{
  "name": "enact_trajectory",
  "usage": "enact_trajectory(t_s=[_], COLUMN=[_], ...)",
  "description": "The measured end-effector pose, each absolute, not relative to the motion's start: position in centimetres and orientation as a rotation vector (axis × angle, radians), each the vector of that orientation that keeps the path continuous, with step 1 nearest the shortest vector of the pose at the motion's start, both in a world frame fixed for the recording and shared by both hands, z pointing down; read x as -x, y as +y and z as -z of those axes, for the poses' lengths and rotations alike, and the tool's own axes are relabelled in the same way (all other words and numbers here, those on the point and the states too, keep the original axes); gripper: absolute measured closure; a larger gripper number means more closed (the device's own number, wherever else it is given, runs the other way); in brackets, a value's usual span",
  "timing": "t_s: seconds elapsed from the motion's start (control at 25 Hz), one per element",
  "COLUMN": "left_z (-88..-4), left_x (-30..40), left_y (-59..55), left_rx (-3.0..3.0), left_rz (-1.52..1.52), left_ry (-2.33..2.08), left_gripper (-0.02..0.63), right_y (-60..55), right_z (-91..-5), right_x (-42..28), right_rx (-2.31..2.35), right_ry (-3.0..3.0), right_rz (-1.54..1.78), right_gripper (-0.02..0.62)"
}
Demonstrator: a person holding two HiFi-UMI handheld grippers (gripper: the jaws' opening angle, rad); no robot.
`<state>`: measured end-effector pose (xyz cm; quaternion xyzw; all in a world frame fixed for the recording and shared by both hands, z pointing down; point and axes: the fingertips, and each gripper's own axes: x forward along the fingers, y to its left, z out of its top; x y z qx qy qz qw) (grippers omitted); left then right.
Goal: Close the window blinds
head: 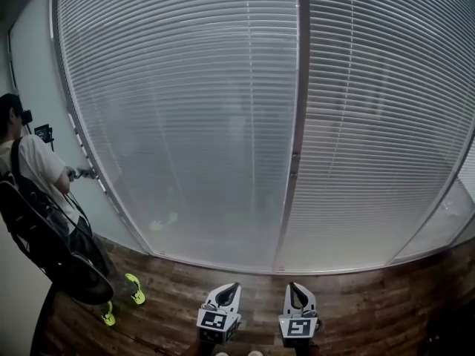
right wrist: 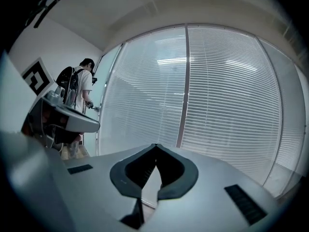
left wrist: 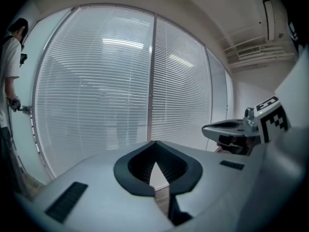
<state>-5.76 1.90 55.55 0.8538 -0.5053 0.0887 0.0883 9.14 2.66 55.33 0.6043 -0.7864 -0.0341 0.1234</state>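
White slatted blinds (head: 185, 124) hang down over the whole curved window, split by a grey upright post (head: 297, 124); dim shapes show through the slats. Low in the head view my left gripper (head: 226, 291) and right gripper (head: 297, 291) sit side by side above the wooden floor, short of the window and touching nothing. In the left gripper view the jaws (left wrist: 154, 143) meet at their tips with nothing between them, facing the blinds (left wrist: 96, 95). The right gripper (right wrist: 155, 145) is likewise shut and empty, facing the blinds (right wrist: 227, 95).
A person (head: 33, 191) with a black backpack and yellow shoes (head: 135, 288) stands at the far left, one hand at the window's edge; the same person (right wrist: 79, 88) shows in the right gripper view. Dark wooden floor (head: 171, 288) runs to the sill.
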Motion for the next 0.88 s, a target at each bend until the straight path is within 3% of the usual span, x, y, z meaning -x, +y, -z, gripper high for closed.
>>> enact_trajectory(t_s=[0.88], left_z=[-54.9], left_x=[11.6], left_y=[8.4], left_rx=[-2.646], left_rz=[-0.211], left_ry=[-1.354], left_gripper=[0.606], right_y=[11.3], right_z=[-54.2], right_x=[-0.4], right_rx=[-1.816], right_ry=[-2.257], right_rz=[0.061], right_gripper=[0.592])
